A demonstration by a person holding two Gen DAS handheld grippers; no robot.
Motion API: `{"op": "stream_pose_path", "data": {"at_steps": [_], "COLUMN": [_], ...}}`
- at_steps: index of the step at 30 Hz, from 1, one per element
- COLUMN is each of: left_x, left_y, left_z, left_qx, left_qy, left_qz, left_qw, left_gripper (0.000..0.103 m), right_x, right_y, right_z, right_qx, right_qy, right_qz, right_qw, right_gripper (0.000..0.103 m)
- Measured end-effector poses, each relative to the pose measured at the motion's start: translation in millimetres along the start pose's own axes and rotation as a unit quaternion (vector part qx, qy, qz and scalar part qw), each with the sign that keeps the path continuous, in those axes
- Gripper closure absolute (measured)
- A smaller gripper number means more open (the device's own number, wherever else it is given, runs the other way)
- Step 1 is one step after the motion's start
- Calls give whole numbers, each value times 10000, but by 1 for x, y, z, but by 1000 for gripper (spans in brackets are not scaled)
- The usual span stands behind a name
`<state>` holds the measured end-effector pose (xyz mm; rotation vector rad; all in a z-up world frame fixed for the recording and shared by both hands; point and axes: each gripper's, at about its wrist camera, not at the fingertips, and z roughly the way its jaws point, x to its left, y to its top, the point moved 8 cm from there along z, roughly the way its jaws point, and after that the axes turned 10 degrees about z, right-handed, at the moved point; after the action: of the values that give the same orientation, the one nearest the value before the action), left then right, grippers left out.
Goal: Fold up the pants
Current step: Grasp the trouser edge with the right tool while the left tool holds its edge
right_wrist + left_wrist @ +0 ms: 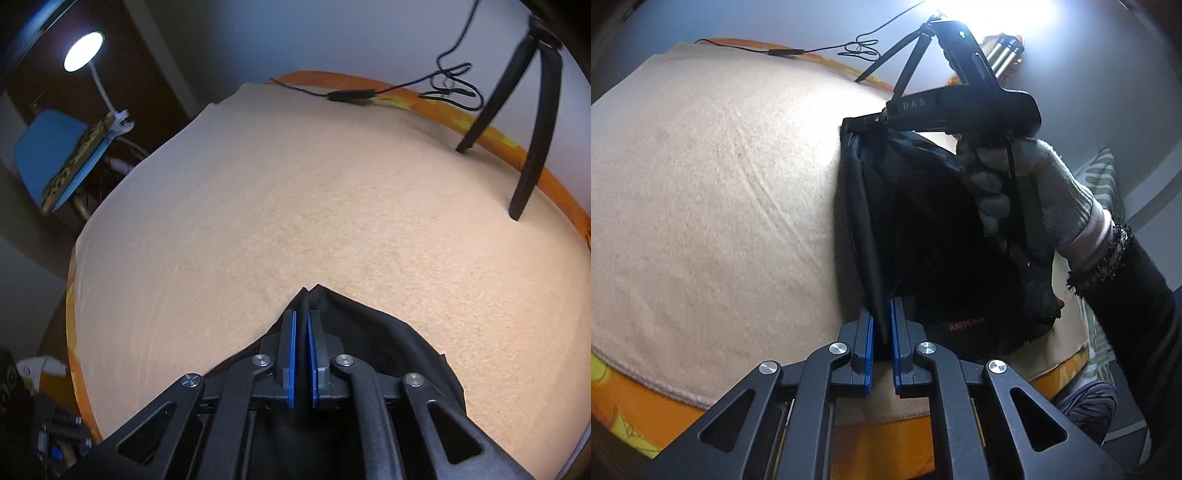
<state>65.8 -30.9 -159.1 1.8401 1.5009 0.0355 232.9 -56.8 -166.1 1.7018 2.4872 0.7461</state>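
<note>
Two grips are on, and that is about where you stand: both tongs have fabric, and the fold itself has yet to be laid. Your left gripper, low in the centre of the left wrist view, has its blue pads closed on a rolled edge of the black pants. Your right gripper is clamped on another corner of the same garment; in the left view its tip bites the cloth just right of centre in the upper half, with your gloved hand wrapped round its handle.

Between those two pinches the pants run as a taut dark edge up the middle of the frame, the rest bunched in shadow to the right, over the beige blanket. How many layers are stacked there you cannot tell; it is too dark.

Judging from this, you are early to midway: the blanket ahead of the right gripper lies bare, and carrying the held edge over, setting it down and smoothing all remain.
</note>
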Motion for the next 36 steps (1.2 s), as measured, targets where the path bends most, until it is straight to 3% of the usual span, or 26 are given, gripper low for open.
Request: {"op": "stream_pose_path", "data": {"at_steps": [6,9,12,13,14,18,19,20,21,23,27,33,36], "left_x": [-2,-1,0,0,-1,2,1,0,-4,-6,-4,-1,7], "left_y": [1,0,1,2,3,6,7,8,8,6,-2,-1,6], "left_z": [-4,-6,-3,-3,-3,0,1,0,-1,-2,2,-1,-3], "left_qx": [-61,-85,-79,-89,-96,-95,-116,-117,-142,-206,-156,-114,-19], "left_qy": [-30,-14,14,29,60,108,126,154,194,242,247,202,209], "left_qz": [9,34,12,7,16,-83,6,100,218,290,208,249,5], "left_qw": [10000,10000,10000,10000,9999,9999,9999,9998,9995,9991,9994,9994,9998], "left_gripper": [97,97,97,96,95,89,90,95,95,97,98,97,86], "right_x": [-10,-2,-2,-4,-4,6,8,9,9,11,0,-11,-9], "right_y": [9,13,16,17,17,18,17,14,12,13,20,19,19], "right_z": [-8,-18,-21,-19,-17,-3,0,3,4,-1,-13,-5,-15], "right_qx": [-213,-273,-155,-86,-34,101,120,109,55,-108,-359,-410,-403], "right_qy": [-148,98,239,254,292,226,132,-30,-278,-325,-442,-530,-400], "right_qz": [269,274,355,433,487,326,246,125,-18,-86,17,296,439], "right_qw": [9993,9992,9990,9987,9984,9992,9995,9999,9996,9994,9984,9973,9974], "right_gripper": [103,103,92,77,75,74,81,97,101,103,103,103,88]}}
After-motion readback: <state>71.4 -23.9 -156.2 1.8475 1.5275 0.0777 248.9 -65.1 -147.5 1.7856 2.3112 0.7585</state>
